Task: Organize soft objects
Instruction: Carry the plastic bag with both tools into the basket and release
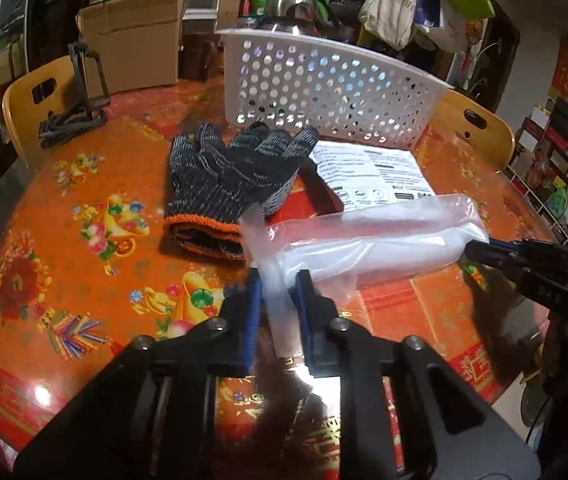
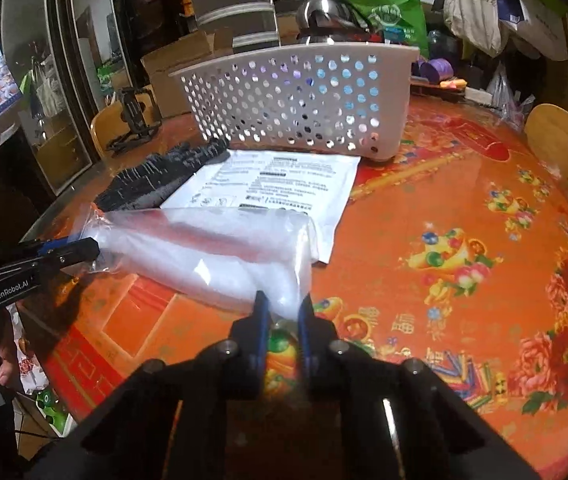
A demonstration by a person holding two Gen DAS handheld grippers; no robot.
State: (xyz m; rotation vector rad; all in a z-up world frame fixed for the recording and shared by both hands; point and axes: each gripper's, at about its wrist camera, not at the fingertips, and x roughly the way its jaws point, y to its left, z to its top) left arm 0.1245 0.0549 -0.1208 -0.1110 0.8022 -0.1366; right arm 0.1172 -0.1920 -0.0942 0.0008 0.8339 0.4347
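Both the left gripper and right gripper were clamped on the clear plastic bag; the gloves, the paper sheet and the bag remained outside the white basket.

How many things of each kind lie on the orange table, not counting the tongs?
White perforated plastic basket: 1
Dark knitted gloves with orange cuffs: 2, stacked
Clear plastic bag with white soft filling: 1
White printed flat packet: 1
Black folding stand: 1
Total: 6
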